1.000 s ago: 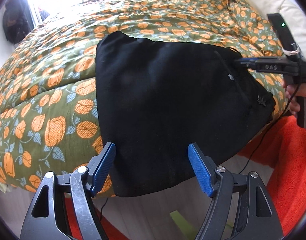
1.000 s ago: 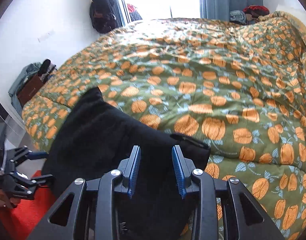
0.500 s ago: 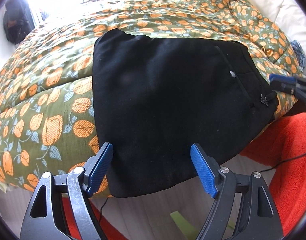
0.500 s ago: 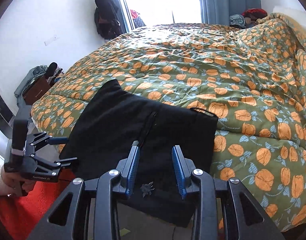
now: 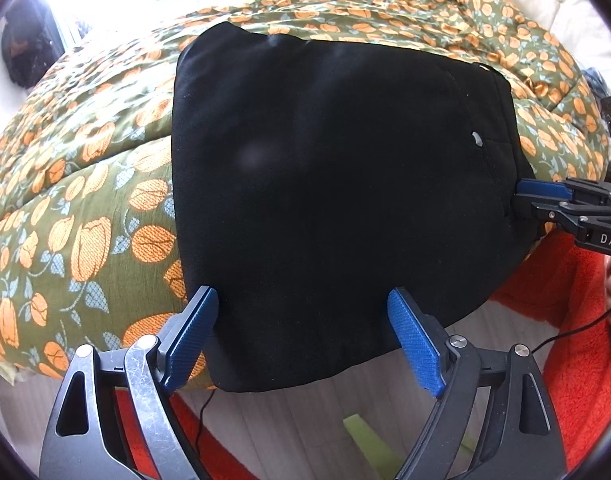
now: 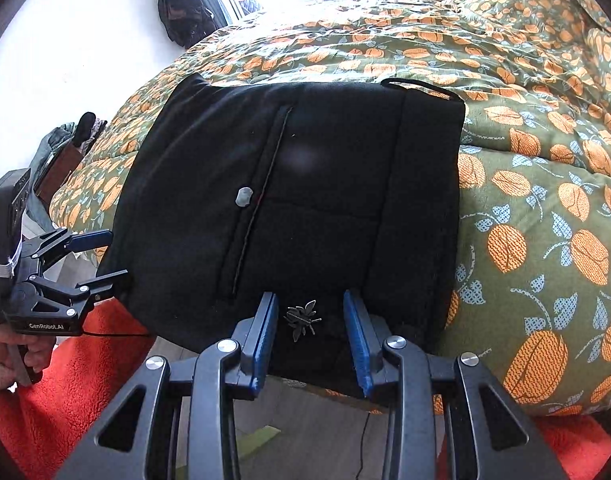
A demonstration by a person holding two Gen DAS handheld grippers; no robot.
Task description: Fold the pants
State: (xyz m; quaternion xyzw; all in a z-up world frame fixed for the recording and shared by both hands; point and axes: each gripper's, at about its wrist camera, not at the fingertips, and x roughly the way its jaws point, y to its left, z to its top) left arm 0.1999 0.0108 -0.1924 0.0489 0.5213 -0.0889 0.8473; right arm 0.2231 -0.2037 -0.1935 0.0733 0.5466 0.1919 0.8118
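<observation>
Black pants (image 5: 337, 184) lie folded into a flat block on the flowered duvet (image 5: 85, 208), with their near edge hanging over the side of the bed. My left gripper (image 5: 301, 294) hovers at that hanging edge. Its jaws are opening, and the cloth shows between the blue pads without touching them. In the right wrist view the pants (image 6: 305, 184) show a pocket seam and a small metal ornament (image 6: 302, 319). My right gripper (image 6: 310, 298) is partly open over that ornament and grips nothing. The right gripper (image 5: 519, 196) sits at the pants' right side, the left gripper (image 6: 116, 255) at their left corner.
An orange-red fluffy rug (image 6: 65, 392) and pale floorboards (image 5: 297, 432) lie below the bed edge, with a thin black cable (image 5: 203, 412) and a green strip (image 5: 365, 436). A hand (image 6: 5, 356) holds the left gripper. Dark clothes (image 6: 181, 4) hang by the bright window.
My right gripper has drawn back from the pants' far part to their near edge, over the ornament. The left jaws have spread wider. The pants lie in the same place.
</observation>
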